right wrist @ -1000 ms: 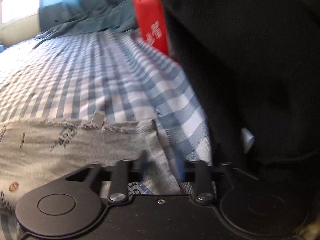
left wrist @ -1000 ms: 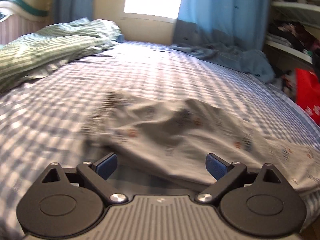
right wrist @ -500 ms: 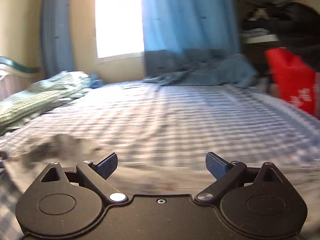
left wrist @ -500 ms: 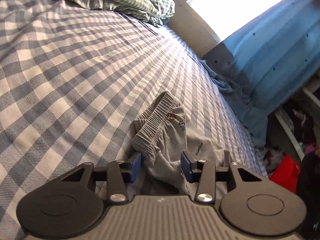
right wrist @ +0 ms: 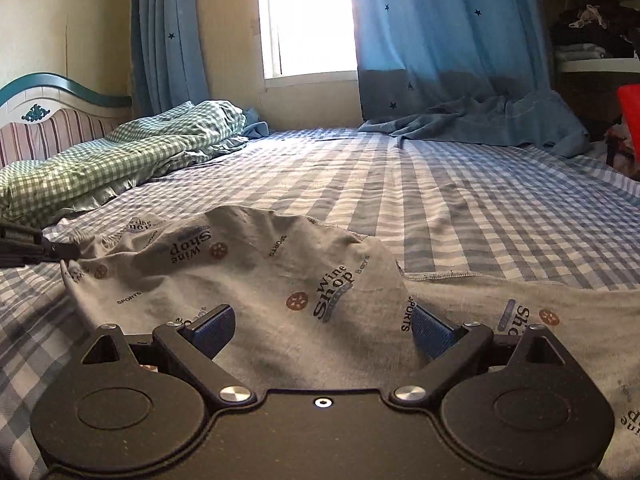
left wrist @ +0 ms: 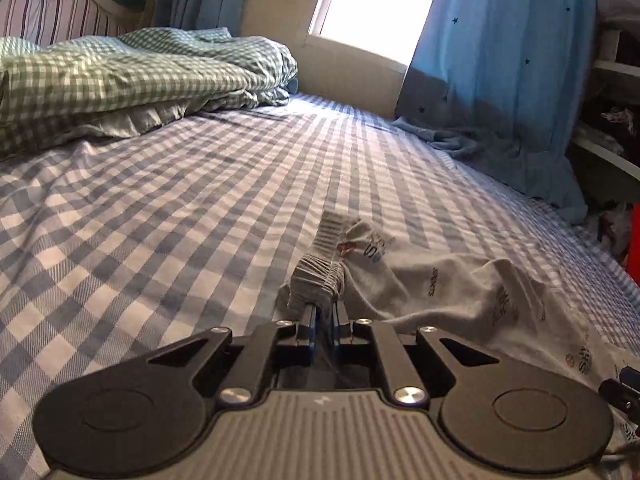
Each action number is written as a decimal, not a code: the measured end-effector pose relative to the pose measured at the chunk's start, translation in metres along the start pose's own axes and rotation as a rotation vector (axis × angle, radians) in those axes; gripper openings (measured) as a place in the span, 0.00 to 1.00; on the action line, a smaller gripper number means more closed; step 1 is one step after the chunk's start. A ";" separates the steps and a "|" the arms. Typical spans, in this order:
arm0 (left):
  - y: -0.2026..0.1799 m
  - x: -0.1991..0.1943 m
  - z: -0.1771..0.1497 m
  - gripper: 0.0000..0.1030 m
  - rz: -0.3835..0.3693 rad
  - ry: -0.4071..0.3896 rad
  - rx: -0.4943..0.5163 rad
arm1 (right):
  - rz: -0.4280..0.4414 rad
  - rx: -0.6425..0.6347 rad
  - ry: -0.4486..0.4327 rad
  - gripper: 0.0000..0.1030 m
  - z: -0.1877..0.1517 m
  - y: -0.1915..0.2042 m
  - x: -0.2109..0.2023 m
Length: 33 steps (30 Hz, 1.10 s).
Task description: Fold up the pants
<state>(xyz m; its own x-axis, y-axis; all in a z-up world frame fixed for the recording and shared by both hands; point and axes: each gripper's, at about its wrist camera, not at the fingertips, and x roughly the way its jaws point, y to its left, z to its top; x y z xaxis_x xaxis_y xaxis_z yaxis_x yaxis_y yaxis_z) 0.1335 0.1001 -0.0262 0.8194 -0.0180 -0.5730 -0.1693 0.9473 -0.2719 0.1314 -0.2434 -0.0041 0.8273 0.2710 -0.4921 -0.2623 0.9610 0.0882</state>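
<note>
Clamping the gathered elastic waistband [left wrist: 318, 280] of the pants [left wrist: 440, 280], the left hand-held gripper [left wrist: 325, 316] now has its jaws together on the cloth; a second ago they stood apart over the garment, and half a second ago they were only closing round the band. The right hand-held gripper [right wrist: 322, 330], which was near shut at a garment edge a second ago, has let go and now hovers with jaws wide apart, low over the fabric. Judgement: one corner is secured and the right side needs a fresh hold before any fold can begin. The grey pants [right wrist: 280, 280] lie rumpled and unfolded on the blue checked bed [left wrist: 160, 200]. Legible print on the fabric: "Wine Shop", "SPORTS" and, less clearly, "Boys".
</note>
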 end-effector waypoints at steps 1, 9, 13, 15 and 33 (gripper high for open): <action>0.004 -0.001 -0.003 0.20 -0.002 0.008 -0.032 | 0.003 0.004 -0.001 0.93 0.000 -0.001 -0.001; 0.040 0.011 -0.012 0.53 -0.191 0.042 -0.287 | 0.011 -0.012 0.017 0.93 -0.006 0.001 0.004; 0.047 0.027 -0.005 0.47 -0.208 0.058 -0.397 | 0.015 -0.025 0.020 0.93 -0.007 0.003 0.005; 0.045 0.032 -0.002 0.23 -0.141 0.076 -0.417 | 0.016 -0.024 0.026 0.93 -0.008 0.003 0.006; -0.014 -0.038 -0.017 0.14 0.132 -0.157 0.012 | 0.026 -0.054 0.024 0.93 -0.007 0.009 0.005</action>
<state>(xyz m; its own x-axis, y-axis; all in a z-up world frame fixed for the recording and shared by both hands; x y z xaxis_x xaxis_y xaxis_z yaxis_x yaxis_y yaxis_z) 0.0955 0.0821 -0.0138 0.8661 0.1562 -0.4749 -0.2754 0.9419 -0.1925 0.1300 -0.2334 -0.0121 0.8081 0.2934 -0.5107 -0.3101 0.9491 0.0546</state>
